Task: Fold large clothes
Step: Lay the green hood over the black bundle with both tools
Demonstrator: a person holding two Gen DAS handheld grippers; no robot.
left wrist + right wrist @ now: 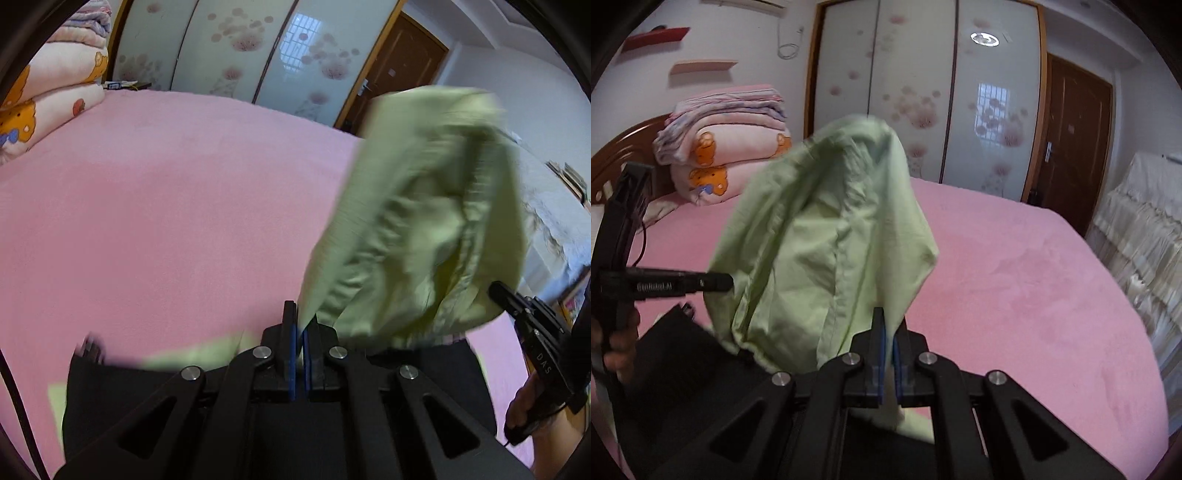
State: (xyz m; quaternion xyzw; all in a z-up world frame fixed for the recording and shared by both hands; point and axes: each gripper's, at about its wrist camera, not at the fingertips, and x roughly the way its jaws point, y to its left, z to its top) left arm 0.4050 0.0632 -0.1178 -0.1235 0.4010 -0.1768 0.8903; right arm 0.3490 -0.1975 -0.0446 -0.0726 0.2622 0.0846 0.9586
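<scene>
A light green garment (417,221) billows in the air above the pink bed (166,206), blurred by motion. My left gripper (300,332) is shut on one edge of it, cloth pinched between the blue pads. My right gripper (888,332) is shut on another edge of the green garment (820,240), which balloons up to the left of its fingers. In the left wrist view the right gripper's body (532,325) shows at the right. In the right wrist view the left gripper's body (661,284) shows at the left.
Folded pink quilts (727,155) are stacked at the head of the bed (1015,280). A dark cloth (672,354) lies at the near edge. Sliding wardrobe doors (923,96), a brown door (1075,140) and covered furniture (1141,221) stand behind and right.
</scene>
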